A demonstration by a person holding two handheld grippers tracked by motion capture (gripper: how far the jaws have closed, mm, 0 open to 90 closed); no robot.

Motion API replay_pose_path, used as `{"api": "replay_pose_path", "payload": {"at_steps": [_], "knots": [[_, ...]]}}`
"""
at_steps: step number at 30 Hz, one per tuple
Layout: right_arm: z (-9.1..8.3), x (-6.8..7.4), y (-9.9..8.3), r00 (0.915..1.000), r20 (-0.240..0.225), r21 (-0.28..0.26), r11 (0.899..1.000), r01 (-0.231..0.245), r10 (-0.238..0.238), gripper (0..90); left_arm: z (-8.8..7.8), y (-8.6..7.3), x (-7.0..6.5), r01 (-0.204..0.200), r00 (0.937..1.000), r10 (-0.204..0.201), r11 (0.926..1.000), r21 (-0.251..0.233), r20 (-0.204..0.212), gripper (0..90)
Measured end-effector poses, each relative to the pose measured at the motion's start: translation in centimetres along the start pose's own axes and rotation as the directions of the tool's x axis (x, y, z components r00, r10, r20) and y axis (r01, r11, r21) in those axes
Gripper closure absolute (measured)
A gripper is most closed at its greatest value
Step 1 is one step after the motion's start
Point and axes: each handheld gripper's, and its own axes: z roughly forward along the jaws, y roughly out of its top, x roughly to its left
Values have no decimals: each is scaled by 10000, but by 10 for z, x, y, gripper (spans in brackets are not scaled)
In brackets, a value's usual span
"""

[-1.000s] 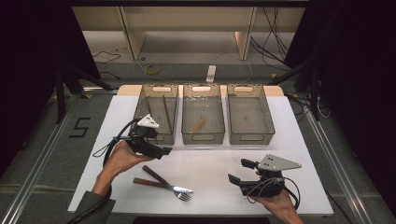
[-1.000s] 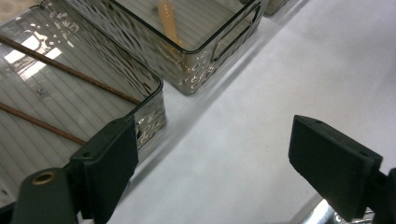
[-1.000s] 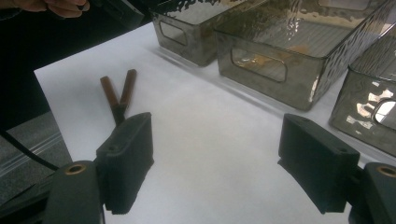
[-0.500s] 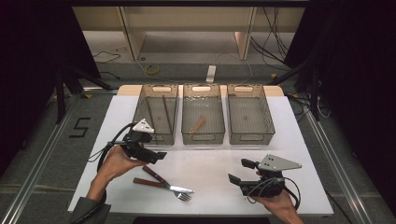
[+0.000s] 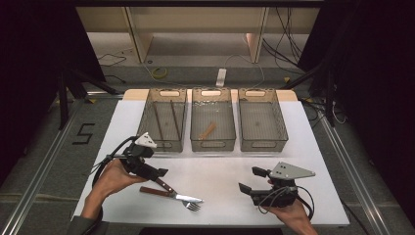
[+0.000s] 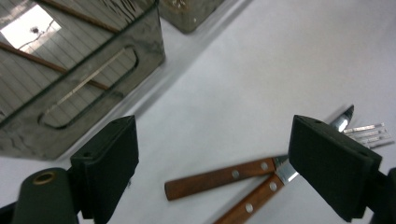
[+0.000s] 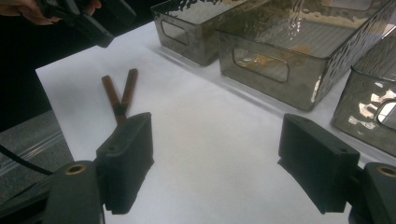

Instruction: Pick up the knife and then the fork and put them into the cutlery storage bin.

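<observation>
On the table, high view: the left gripper [image 5: 157, 173] hangs just above the handles of the knife [image 5: 169, 188] and fork [image 5: 172, 194], which lie crossed on the white table [image 5: 220, 171] near its front edge.
Right gripper, high view: right gripper [image 5: 249, 182] rests low at the front right, well apart from the cutlery.
Bins, high view: three clear bins [image 5: 213, 125] stand in a row behind; the left one holds thin sticks, the middle one a small wooden piece.
Left gripper view: jaws spread wide, nothing between them; the two wooden handles [image 6: 233, 182] lie below, and the left bin [image 6: 79, 88] stands to the side.
Right gripper view: jaws spread wide and bare; the crossed handles [image 7: 119, 95] lie beyond the left jaw.
</observation>
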Motion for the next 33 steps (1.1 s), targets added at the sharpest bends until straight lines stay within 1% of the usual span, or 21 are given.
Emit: {"api": "replay_pose_path", "payload": {"at_steps": [4,6,9,10,12,13,14,15,16,17,18,20,21,22,23,25,27,28,30,31,33], "knots": [[1,2,0,10000,9,71,10000,67,-67,268,-1,-9,-6,-183,9998,184,9994,304,-22,163],[2,3,1,9999,8,98,9999,122,-122,268,1,-15,-9,-330,9995,329,9980,535,26,172],[3,5,1,9998,27,119,9997,200,-200,268,5,-22,-12,-705,9975,704,9940,834,49,206],[3,5,0,9998,51,145,9997,205,-206,268,8,-25,-13,-947,9955,936,9903,1012,162,216],[3,5,1,9998,27,100,9998,193,-193,268,12,-28,-16,-1134,9935,1108,9851,1291,277,237],[3,5,1,9998,29,107,9997,199,-200,268,14,-30,-17,-1304,9912,1253,9800,1505,430,253],[3,5,1,9998,33,126,9997,197,-197,268,16,-32,-18,-1406,9896,1339,9769,1610,519,272],[3,4,1,9998,40,136,9997,201,-201,268,17,-33,-18,-1458,9889,1385,9747,1696,545,288],[3,4,1,9998,30,149,9997,189,-190,268,18,-34,-18,-1577,9871,1492,9685,1926,580,305],[3,3,0,9998,45,163,9997,169,-170,268,20,-34,-19,-1664,9858,1577,9640,2074,581,317],[3,3,0,9999,34,152,9998,160,-160,268,21,-35,-19,-1725,9847,1634,9622,2105,603,324],[2,3,0,9999,38,143,9998,160,-160,268,23,-36,-21,-1864,9820,1745,9564,2248,719,351],[2,3,0,9998,41,139,9997,175,-176,268,24,-37,-21,-1990,9797,1868,9516,2343,732,367],[2,3,0,9998,41,146,9997,171,-171,268,25,-37,-21,-1972,9801,1850,9506,2396,727,380],[3,3,0,9998,41,150,9997,178,-178,268,27,-38,-21,-1961,9803,1832,9479,2511,742,392],[3,4,0,9998,30,170,9997,191,-192,268,28,-38,-21,-2119,9771,1981,9370,2776,774,420],[3,4,0,9997,24,182,9996,223,-223,268,30,-38,-22,-2159,9761,1995,9361,2779,861,446],[4,4,0,9998,18,190,9996,218,-218,268,31,-38,-22,-2247,9741,2069,9317,2852,916,460],[4,4,0,9998,29,185,9996,217,-217,268,33,-39,-21,-2258,9740,2093,9299,2904,873,476],[4,4,0,9998,19,187,9996,222,-222,268,34,-40,-21,-2336,9722,2183,9263,2958,841,477],[4,4,0,9998,20,193,9996,217,-217,268,36,-40,-20,-2403,9706,2250,9221,3032,850,492]]}}
